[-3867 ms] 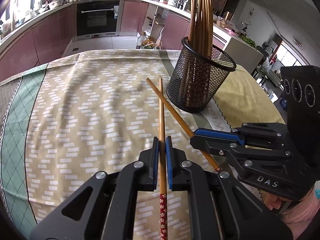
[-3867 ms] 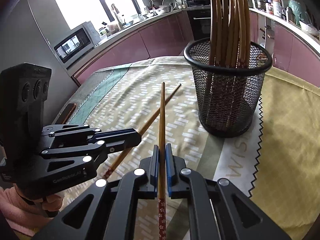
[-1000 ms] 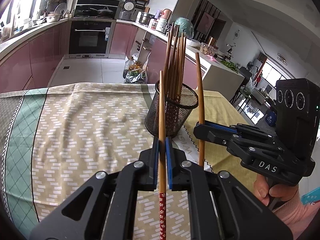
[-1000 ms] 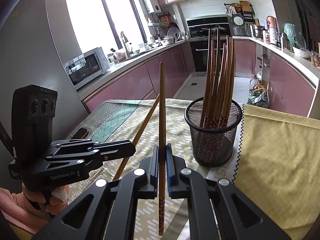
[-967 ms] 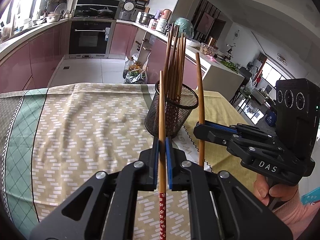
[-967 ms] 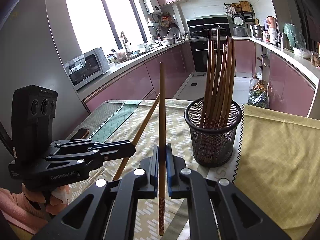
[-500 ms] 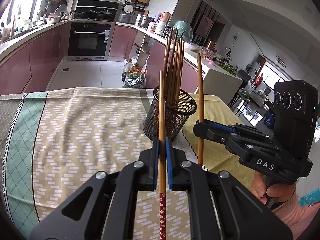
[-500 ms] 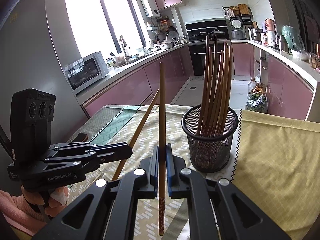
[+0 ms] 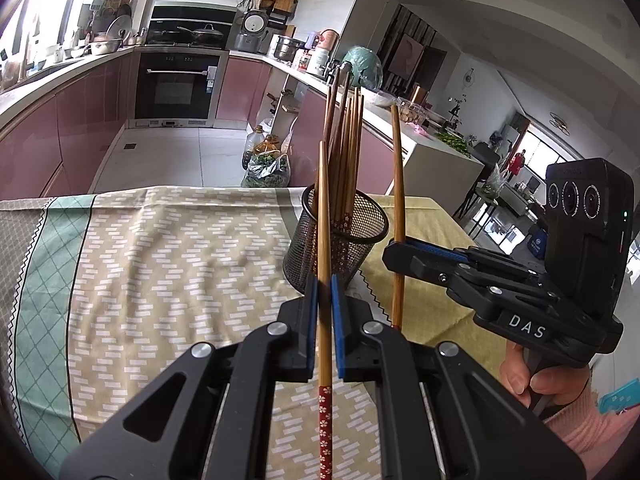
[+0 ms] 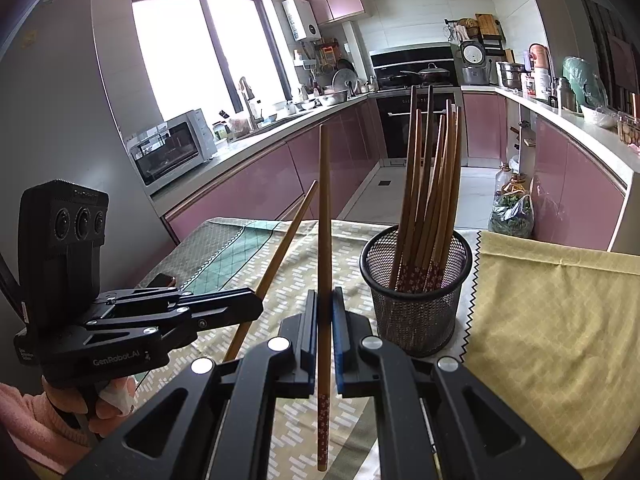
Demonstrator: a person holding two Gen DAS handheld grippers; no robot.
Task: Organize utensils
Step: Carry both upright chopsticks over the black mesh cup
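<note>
Beige brick-patterned tablecloth (image 9: 168, 264) with green border, yellow cloth (image 10: 552, 320) at right, pink-cabineted kitchen beyond, black mesh chopstick holder (image 10: 414, 304) standing far centre, left gripper (image 9: 325, 316) and right gripper (image 10: 325, 316) each clamping one wooden chopstick (image 9: 323, 216) (image 10: 325, 216) upright.

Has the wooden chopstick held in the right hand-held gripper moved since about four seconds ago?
Yes. The wooden chopstick then lay low over the patterned tablecloth; now it stands upright, lifted, beside the black mesh holder.

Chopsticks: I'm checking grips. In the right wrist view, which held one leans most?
The left claw's chopstick leans right; the right claw's chopstick stands upright.
</note>
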